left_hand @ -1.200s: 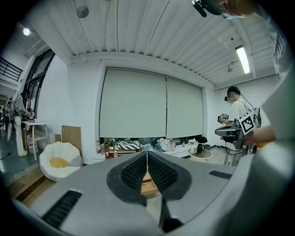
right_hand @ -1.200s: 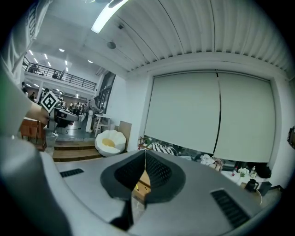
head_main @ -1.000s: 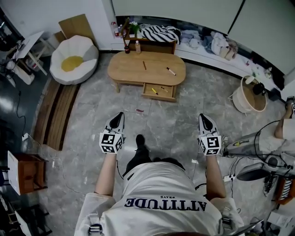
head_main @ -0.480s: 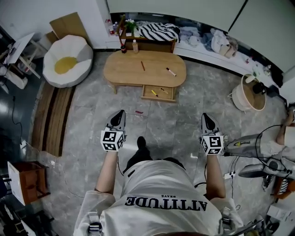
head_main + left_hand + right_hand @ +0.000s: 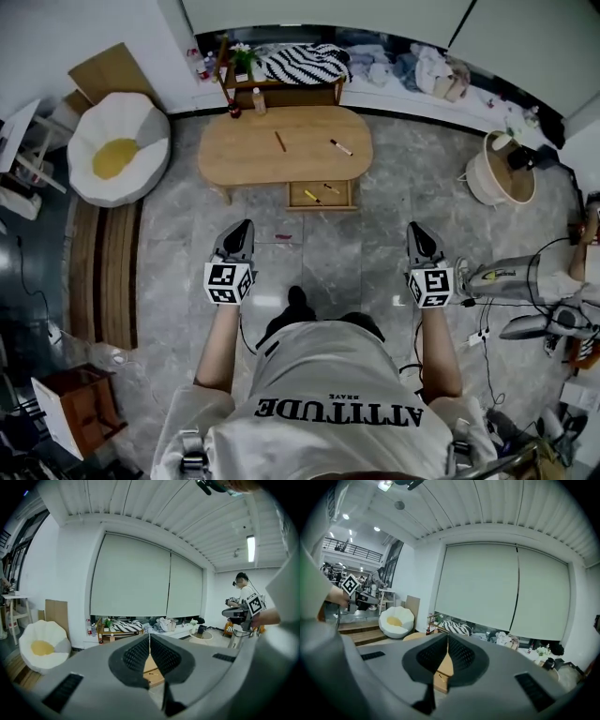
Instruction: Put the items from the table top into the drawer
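A low oval wooden table (image 5: 234,155) stands ahead of me on the grey floor. On its top lie a brown pencil-like stick (image 5: 280,142) and a dark marker (image 5: 340,147). Its drawer (image 5: 296,198) is pulled out at the front, with small yellow items (image 5: 312,197) inside. My left gripper (image 5: 243,228) and right gripper (image 5: 415,231) are both shut and empty, held side by side well short of the table. The table's wood (image 5: 151,673) shows only through the closed jaws in the left gripper view, and likewise the table (image 5: 443,667) in the right gripper view.
A white and yellow flower-shaped seat (image 5: 111,150) sits left of the table. A shelf with bottles and a plant (image 5: 246,71) stands behind it. A round basket (image 5: 503,171) is at the right, cables and equipment (image 5: 525,300) lie near my right side. A small red thing (image 5: 282,237) lies on the floor.
I have walked toward the table: it and the drawer have slid nearer and to the left in the head view. Both grippers stay shut and in the same pose ahead of me.
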The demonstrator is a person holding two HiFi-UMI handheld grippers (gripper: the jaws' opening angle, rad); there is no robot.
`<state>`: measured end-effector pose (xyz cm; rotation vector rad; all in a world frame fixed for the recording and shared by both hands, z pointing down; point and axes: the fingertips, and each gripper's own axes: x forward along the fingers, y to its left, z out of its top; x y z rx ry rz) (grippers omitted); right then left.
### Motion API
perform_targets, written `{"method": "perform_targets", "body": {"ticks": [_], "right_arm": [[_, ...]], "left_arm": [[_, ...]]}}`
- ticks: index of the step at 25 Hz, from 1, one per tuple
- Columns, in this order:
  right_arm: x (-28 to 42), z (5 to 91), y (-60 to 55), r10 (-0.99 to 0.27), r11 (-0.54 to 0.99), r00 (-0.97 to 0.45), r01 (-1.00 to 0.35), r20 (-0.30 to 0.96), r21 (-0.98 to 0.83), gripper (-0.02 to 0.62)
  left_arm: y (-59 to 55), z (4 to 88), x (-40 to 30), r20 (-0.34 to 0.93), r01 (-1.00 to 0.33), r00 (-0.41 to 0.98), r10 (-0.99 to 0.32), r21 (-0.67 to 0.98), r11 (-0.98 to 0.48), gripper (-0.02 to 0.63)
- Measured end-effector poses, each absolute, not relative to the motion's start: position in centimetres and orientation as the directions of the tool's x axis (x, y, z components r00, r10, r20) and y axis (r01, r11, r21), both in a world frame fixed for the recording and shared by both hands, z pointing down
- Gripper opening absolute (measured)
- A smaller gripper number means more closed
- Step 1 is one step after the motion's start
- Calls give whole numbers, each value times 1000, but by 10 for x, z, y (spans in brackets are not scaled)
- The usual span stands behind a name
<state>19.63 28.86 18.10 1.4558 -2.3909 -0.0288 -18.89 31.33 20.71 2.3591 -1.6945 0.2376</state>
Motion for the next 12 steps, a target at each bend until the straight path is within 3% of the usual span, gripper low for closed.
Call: {"method": "perform_targets", "body": {"ticks": [12], "right_arm": [[141, 191, 259, -881, 438, -367, -872, 299, 219, 20]], "left_arm": [[248, 214, -242, 255, -926, 378, -890, 87, -368, 23]]}}
